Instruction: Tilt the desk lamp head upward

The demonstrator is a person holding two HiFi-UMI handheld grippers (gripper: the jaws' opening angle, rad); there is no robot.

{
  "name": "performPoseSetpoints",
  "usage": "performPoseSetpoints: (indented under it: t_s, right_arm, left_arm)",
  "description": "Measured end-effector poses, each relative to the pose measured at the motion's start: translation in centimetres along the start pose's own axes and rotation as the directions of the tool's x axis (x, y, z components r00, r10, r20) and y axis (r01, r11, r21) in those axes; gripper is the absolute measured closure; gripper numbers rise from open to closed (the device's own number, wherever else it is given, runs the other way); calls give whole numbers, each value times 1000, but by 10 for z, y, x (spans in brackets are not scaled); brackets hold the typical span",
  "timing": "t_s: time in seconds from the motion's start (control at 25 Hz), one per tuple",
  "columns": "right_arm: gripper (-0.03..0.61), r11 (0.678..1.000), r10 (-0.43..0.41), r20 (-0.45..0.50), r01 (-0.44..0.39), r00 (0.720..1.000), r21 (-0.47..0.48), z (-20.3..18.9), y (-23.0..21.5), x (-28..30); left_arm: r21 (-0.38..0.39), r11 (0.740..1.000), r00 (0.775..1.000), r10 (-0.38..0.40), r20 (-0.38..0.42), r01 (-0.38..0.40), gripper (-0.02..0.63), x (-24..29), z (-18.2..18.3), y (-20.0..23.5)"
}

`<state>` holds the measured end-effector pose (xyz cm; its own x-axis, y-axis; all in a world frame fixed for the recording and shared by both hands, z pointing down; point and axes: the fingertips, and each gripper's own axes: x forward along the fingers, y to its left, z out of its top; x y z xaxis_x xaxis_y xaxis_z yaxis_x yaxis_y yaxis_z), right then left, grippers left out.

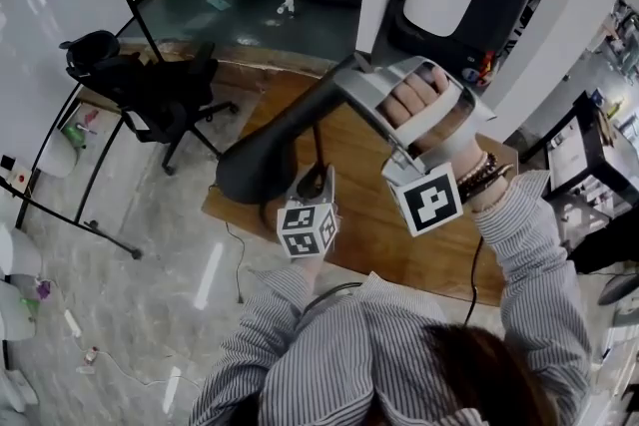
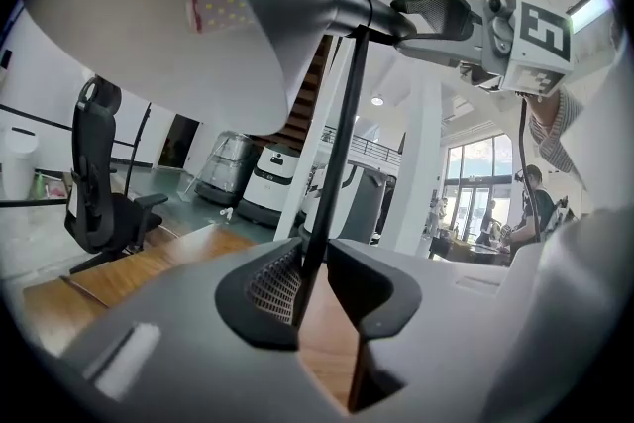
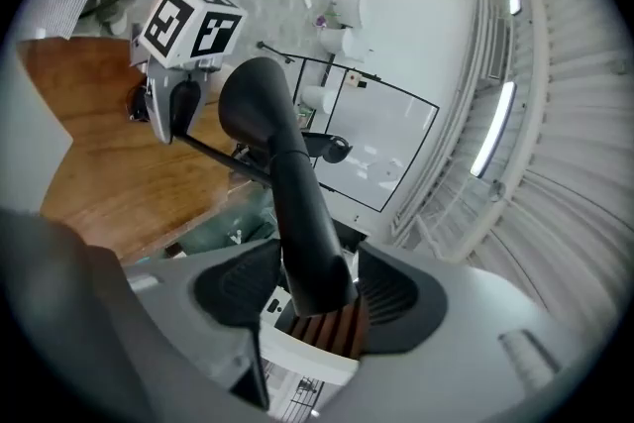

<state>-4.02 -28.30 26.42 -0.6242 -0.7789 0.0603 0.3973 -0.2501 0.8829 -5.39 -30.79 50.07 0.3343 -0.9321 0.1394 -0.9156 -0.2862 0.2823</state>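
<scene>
Desk lamp head (image 1: 268, 155) at centre of head view, shade end sloping down toward lower left over wooden tabletop (image 1: 369, 239). Tilt judged not yet done. Left gripper (image 2: 317, 287): jaws clamped on thin lamp stem (image 2: 342, 144), bracing it. Right gripper (image 3: 312, 297): jaws apart, straddling head's narrow rear end, no grip yet. Left to do: close right jaws, swing head upward.

The wooden desk under me
My desk (image 1: 364, 214) is brown planking over a grey floor (image 1: 150, 254); the lamp pole (image 1: 318, 147) stands up from it.
</scene>
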Motion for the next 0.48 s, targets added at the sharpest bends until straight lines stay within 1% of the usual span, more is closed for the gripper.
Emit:
performPoseSetpoints:
  t_s: [0.12, 0.2, 0.32, 0.48]
  right_arm:
    - [347, 998, 9, -6, -10, 1000, -59, -3, -1, 8]
    - [347, 997, 23, -6, -24, 1000, -74, -4, 0, 11]
    - [347, 997, 25, -3, -26, 1000, -69, -6, 1, 13]
    - [347, 998, -2, 9, 3, 1000, -63, -6, 1, 12]
  left_arm:
    - [4, 1000, 1000, -4, -3, 4, 548, -1, 0, 0]
    - [4, 1000, 1000, -8, -4, 8, 548, -1, 0, 0]
    - [-3, 1000, 1000, -11, -4, 11, 551, -1, 1, 1]
    - [-6, 1000, 1000, -18, -7, 17, 551, -1, 1, 0]
